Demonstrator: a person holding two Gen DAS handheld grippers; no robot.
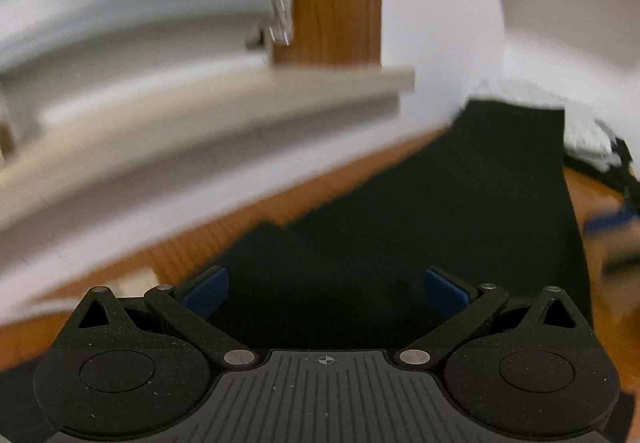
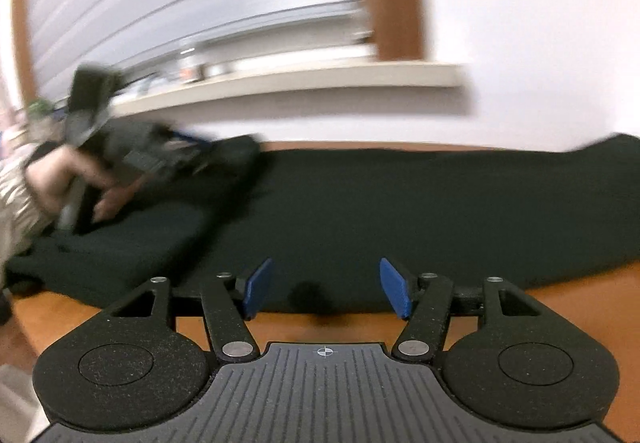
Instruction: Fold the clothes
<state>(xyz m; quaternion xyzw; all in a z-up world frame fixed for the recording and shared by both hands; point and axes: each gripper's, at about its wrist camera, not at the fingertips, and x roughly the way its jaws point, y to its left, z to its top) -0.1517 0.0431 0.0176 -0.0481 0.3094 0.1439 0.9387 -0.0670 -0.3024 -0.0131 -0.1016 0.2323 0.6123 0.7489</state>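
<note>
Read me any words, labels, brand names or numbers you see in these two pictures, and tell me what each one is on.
None can be read.
Dark cloth: plain, no print or tag visible.
Small things on the ledge: too blurred to read.
Gripper bodies: only a crosshair mark, no letters.

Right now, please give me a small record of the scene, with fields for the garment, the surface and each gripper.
garment: dark cloth, spread flat, one part folded over at the left of the right wrist view
surface: wooden table
left gripper: open, blue pads apart over the dark cloth, nothing between them
right gripper: open, pads apart at the near edge of the cloth, nothing gripped
background: white wall, window sill
image quality: blurred
</note>
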